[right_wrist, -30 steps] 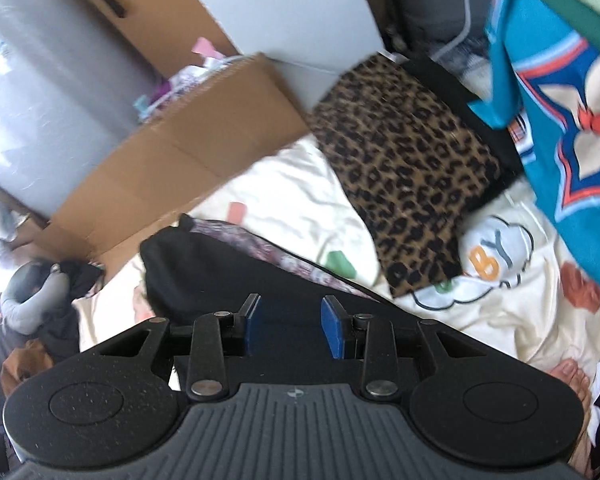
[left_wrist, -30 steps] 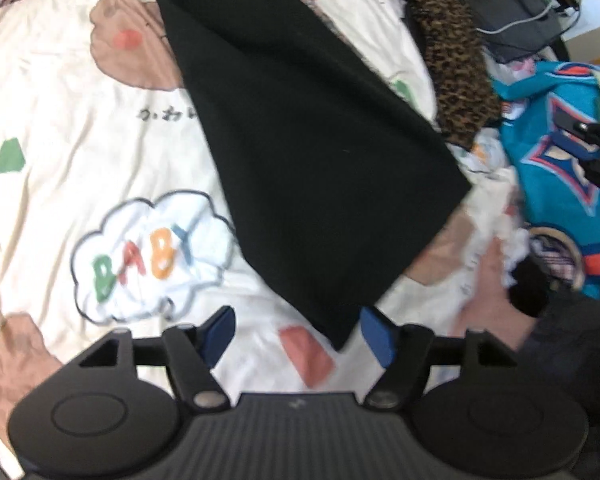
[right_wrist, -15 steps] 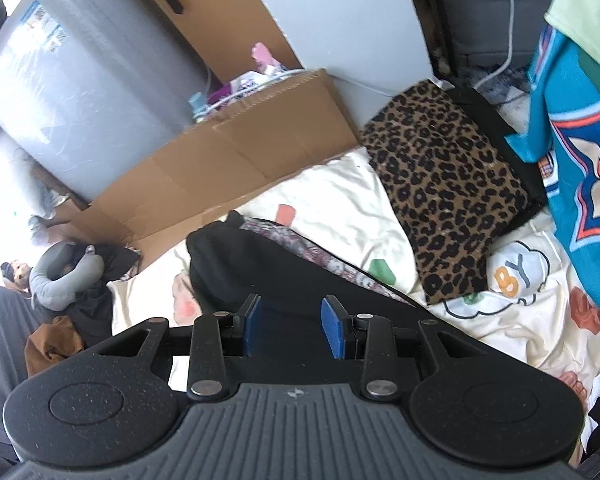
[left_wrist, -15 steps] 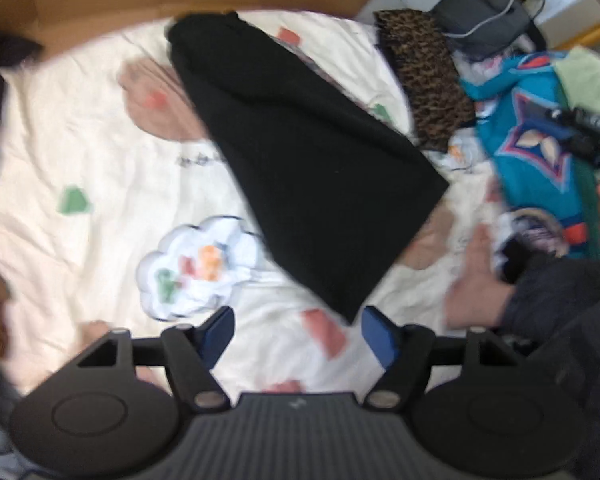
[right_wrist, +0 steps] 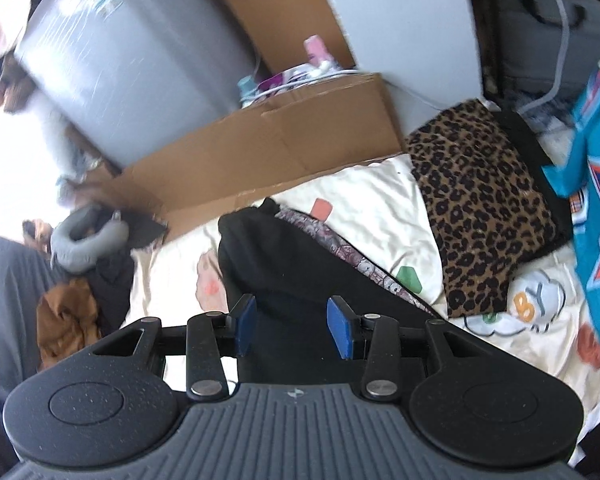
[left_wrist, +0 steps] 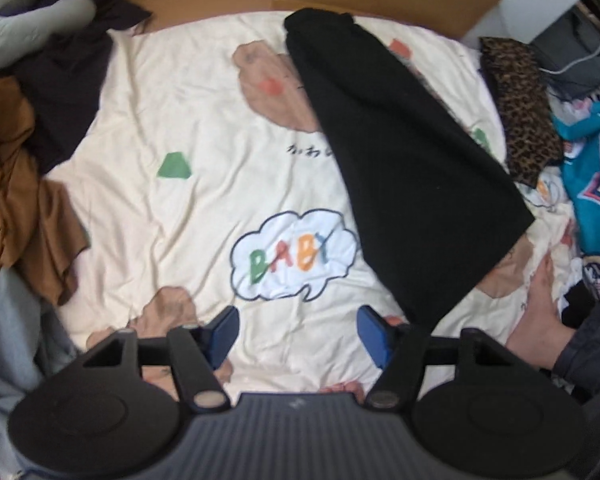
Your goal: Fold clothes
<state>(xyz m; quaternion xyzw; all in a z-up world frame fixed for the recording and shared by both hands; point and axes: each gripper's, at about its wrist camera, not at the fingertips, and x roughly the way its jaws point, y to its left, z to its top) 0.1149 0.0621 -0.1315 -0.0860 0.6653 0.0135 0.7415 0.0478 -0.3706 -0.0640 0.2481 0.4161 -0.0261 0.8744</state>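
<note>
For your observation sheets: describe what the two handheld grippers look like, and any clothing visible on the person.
Both the left gripper and right gripper have ribbed dark-grey bodies, round black discs either side, black linkage arms with silver pivots, and blue pads. No cables show. A dark trouser cuff is visible.

Flattened cardboard [right_wrist: 260, 152] along the cream printed blanket's [left_wrist: 204, 152] far edge, grey cylindrical drum [right_wrist: 132, 60] behind the cardboard, pale wall panel [right_wrist: 396, 24] beside it (bright daylight at left)
</note>
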